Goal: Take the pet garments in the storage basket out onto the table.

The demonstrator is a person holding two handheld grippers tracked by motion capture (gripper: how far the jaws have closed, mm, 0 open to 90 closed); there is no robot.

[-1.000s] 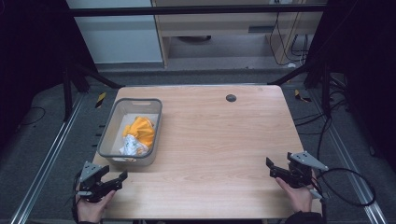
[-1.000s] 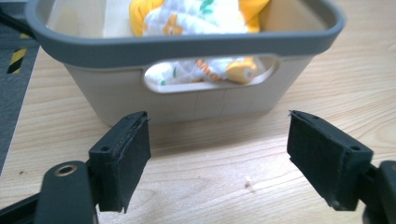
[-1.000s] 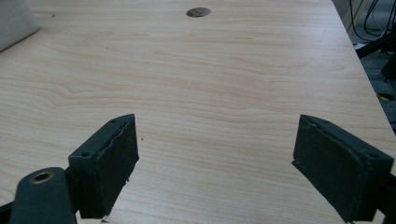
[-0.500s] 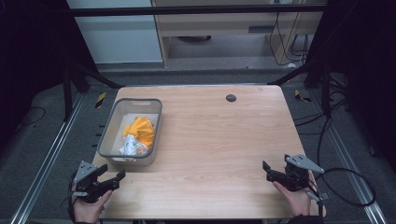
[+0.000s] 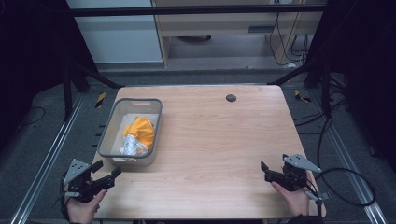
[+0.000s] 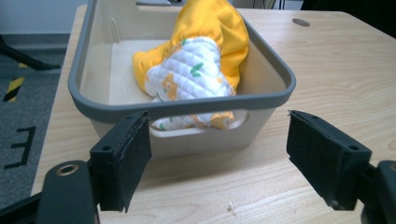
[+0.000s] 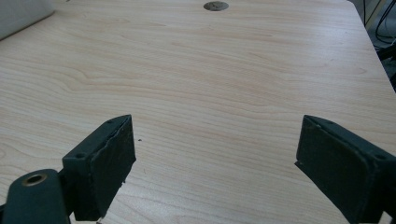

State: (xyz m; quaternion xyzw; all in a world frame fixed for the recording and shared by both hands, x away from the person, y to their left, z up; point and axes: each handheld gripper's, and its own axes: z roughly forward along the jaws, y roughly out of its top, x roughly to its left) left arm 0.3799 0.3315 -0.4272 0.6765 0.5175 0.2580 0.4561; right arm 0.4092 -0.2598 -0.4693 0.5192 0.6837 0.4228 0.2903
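I have the left tongs (image 5: 109,176) at the near left corner of the pale wooden table (image 5: 219,140), jaws spread wide and holding nothing, aimed at the grey-rimmed beige plastic bin (image 5: 108,135) just beyond them. The bundle of yellow cloth with a white quilted floral lining (image 5: 138,135) lies inside that bin, toward its near end. The right tongs (image 5: 267,170) sit at the near right, equally wide open and empty, well apart from the bin.

To fetch the cloth well, I judge I should lift the left tongs over the near rim, come down on the raised quilted fold, and close on a thick bunch, not a single layer.

The left gripper view shows the floral print (image 6: 191,74) and the handle slot in the near wall; the high view shows the bin's place on the table and the dark round grommet (image 5: 230,98) at the far edge.
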